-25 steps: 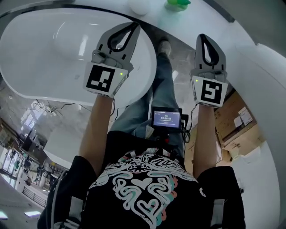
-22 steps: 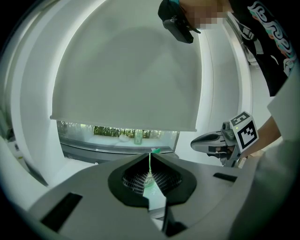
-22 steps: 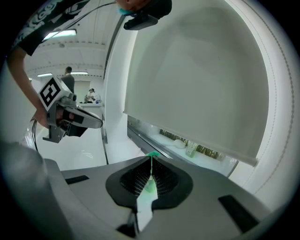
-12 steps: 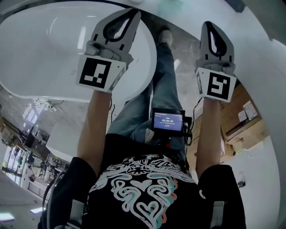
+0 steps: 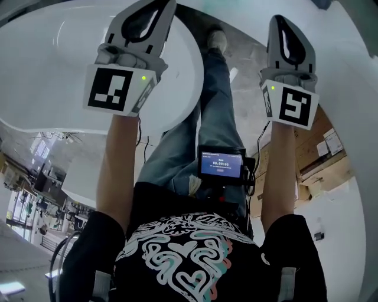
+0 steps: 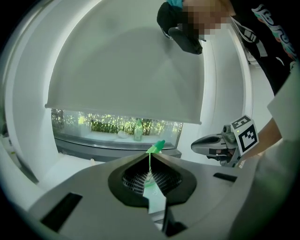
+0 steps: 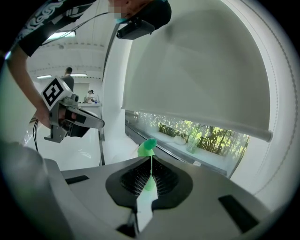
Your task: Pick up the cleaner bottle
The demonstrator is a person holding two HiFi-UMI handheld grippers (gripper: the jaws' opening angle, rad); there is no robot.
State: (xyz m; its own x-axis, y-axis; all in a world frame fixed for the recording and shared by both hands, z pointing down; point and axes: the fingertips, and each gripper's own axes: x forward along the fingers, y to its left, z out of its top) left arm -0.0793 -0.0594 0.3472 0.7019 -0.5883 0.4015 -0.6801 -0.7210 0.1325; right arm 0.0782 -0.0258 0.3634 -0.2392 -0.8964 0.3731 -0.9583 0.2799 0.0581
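The cleaner bottle shows only by its green cap (image 6: 157,146), just beyond the tips of my left gripper (image 6: 151,158), and the cap (image 7: 147,146) also pokes up past my right gripper (image 7: 151,160). Both grippers are shut with nothing between the pads, and neither touches the bottle. In the head view the left gripper (image 5: 165,5) and the right gripper (image 5: 277,22) are held side by side over the white table (image 5: 53,71); the bottle lies beyond that picture's top edge. Each gripper view shows the other gripper (image 6: 206,144) (image 7: 89,123) alongside.
A pale green bottle (image 6: 138,131) and a white object (image 6: 123,134) stand on the window sill under a roller blind (image 6: 126,70). Cardboard boxes (image 5: 322,156) sit on the floor at the right. A small screen (image 5: 220,163) hangs at the person's waist. People stand far off (image 7: 68,72).
In the head view both grippers have shifted toward the top edge and look larger. The green bottle and white object at the top have slipped out of view. Both grippers stay shut.
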